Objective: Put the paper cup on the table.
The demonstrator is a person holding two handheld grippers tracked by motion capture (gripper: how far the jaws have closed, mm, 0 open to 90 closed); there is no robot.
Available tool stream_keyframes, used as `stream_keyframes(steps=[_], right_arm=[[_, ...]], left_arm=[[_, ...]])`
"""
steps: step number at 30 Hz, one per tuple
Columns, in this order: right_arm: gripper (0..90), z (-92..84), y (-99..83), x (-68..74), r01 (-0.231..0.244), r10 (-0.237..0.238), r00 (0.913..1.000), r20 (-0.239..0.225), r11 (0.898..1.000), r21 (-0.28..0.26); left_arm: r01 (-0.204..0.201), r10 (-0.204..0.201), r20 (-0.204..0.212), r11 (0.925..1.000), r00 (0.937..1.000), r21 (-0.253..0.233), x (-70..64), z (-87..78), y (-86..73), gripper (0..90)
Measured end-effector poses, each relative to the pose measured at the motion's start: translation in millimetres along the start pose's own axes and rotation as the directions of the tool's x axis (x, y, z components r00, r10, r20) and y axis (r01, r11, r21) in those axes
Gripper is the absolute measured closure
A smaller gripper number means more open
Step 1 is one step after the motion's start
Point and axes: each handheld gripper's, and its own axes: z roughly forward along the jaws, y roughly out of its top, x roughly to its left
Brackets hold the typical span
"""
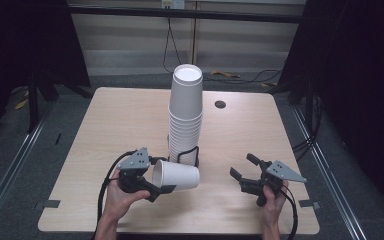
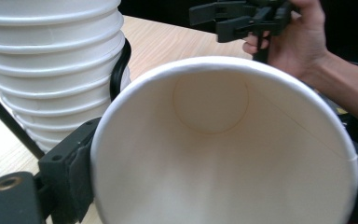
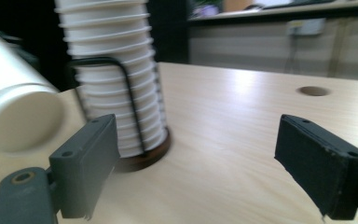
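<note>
A tall stack of upturned white paper cups [image 1: 185, 112] stands in a black wire holder at the table's middle. My left gripper [image 1: 163, 179] is shut on a single white paper cup [image 1: 177, 175], which lies on its side just in front of the stack. In the left gripper view that cup [image 2: 223, 154] turns its open mouth to the camera, with the stack [image 2: 51, 70] close at left. My right gripper [image 1: 242, 165] stands open over bare table to the right, nothing between its jaws. The right gripper view has its own gripper [image 3: 200, 158], the stack [image 3: 116, 70] and the held cup [image 3: 14, 112].
The wooden table [image 1: 120, 120] has a round cable hole [image 1: 220, 104] behind and right of the stack. The holder's brown base [image 3: 151, 154] sits on the wood. Cables and metal rails lie on the floor beyond the table edges.
</note>
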Motion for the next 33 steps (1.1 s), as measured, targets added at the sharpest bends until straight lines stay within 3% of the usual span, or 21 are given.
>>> stream_keyframes(steps=[4, 11, 16, 21, 23, 27, 29, 33], right_arm=[[13.3, -0.5, -8.3, -1.7, 0.026, -0.021, 0.9961, 0.086, 0.998, -0.052], [13.3, 2.7, -18.6, 0.2, 0.073, -0.06, 0.9864, 0.153, 0.994, -0.077], [13.1, 2.5, -23.9, 1.9, 0.076, -0.061, 0.9859, 0.156, 0.993, -0.087], [13.4, 2.5, -24.5, 6.0, 0.123, -0.109, 0.9821, 0.154, 0.989, -0.083], [13.4, 2.4, -24.7, 6.7, 0.123, -0.108, 0.9813, 0.159, 0.989, -0.083], [13.5, 1.8, -25.1, 6.0, 0.124, -0.109, 0.982, 0.155, 0.988, -0.095], [13.5, 0.2, -25.7, 5.6, 0.116, -0.098, 0.983, 0.155, 0.987, -0.108], [13.5, -1.4, -26.5, 5.2, 0.113, -0.093, 0.983, 0.158, 0.986, -0.123]], left_arm=[[0.017, -0.017, -0.015, 0.9991, 0.9998, 0.039, 2.6, -7.9, -0.8, 9.5], [0.027, -0.022, -0.049, 0.9945, 0.9986, 0.101, 11.8, -17.6, -0.9, 9.3], [0.067, -0.051, -0.115, 0.9878, 0.9921, 0.141, 20.5, -26.2, -3.2, 9.1], [0.099, -0.074, -0.138, 0.9789, 0.9877, 0.179, 26.8, -33.2, -3.4, 9.0], [0.11, -0.078, -0.16, 0.9734, 0.9841, 0.201, 28.0, -37.0, -1.9, 9.0], [0.125, -0.086, -0.183, 0.9695, 0.9794, 0.211, 32.8, -44.5, 0.9, 9.0], [0.136, -0.092, -0.204, 0.9669, 0.9747, 0.216, 37.0, -48.8, 3.5, 9.0], [0.163, -0.094, -0.263, 0.9537, 0.9603, 0.253, 46.4, -52.3, 7.9, 9.0]])
